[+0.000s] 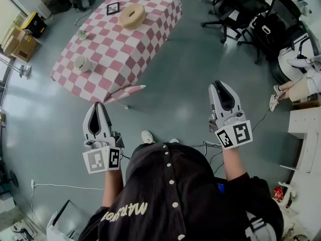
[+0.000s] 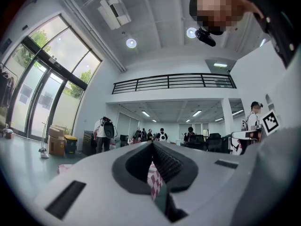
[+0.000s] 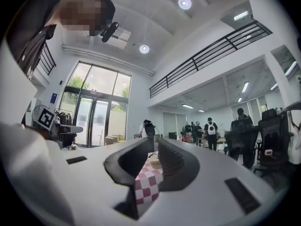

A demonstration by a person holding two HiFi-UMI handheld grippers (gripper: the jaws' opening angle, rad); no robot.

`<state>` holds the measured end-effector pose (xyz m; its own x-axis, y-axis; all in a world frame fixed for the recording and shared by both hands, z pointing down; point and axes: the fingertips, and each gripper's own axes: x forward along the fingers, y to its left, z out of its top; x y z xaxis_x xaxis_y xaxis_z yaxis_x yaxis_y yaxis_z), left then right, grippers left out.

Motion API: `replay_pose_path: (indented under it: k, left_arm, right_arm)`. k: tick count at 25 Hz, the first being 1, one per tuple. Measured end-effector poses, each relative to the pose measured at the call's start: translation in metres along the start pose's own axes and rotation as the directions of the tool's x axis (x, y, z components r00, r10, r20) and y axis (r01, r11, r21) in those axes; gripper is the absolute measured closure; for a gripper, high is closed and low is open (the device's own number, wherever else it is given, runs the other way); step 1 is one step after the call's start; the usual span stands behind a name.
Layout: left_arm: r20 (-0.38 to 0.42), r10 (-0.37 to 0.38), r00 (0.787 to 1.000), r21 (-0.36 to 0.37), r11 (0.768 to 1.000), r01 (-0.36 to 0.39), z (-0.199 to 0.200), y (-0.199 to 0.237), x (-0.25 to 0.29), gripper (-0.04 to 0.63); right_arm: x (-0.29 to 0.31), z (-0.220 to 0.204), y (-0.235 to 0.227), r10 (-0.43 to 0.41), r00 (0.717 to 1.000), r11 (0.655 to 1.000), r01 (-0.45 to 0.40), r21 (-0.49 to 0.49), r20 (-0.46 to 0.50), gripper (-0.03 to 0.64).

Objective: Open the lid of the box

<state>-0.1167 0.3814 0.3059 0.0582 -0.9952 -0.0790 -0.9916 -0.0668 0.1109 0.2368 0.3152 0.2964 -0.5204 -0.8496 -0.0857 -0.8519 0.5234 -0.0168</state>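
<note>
Both claws hang over the grey floor (image 1: 170,79), well short of the table (image 1: 108,59), which stretches away at 11 o'clock under its pink-and-white checked cloth. The left claw (image 1: 99,104) is clenched: in its own view the jaw tips meet, with only checked cloth showing through the hollow behind them. It grasps nothing. The right claw (image 1: 219,83) is released by a sliver, a thin gap showing between the tips in its own view and nothing gripped there. The round tan box (image 1: 131,21) sits at the table's far end, at 12 o'clock from the left claw, well apart from both claws, with its lid (image 1: 133,12) on. A black-framed square (image 1: 113,8) lies just beside it at 10 o'clock. A white cup (image 1: 82,63) stands near the table's near-left edge. Office chairs (image 1: 235,9) crowd in at 1 o'clock.
</note>
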Motion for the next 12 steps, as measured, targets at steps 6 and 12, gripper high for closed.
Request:
replay_pose_path:
  k: [6, 12]
  left_arm:
    - [0.001, -0.001, 1.000, 0.000, 1.000, 0.001, -0.0019, -0.0004, -0.0008, 0.584]
    - [0.002, -0.003, 1.000, 0.002, 1.000, 0.003, -0.0003, -0.0003, 0.0001, 0.584]
  right_arm:
    - [-0.0001, -0.0027, 0.0033, 0.023, 1.000, 1.000, -0.023, 0.003, -0.008, 0.509]
    - [0.0023, -0.0021, 0.0057, 0.036, 0.999, 0.999, -0.036, 0.004, -0.014, 0.460]
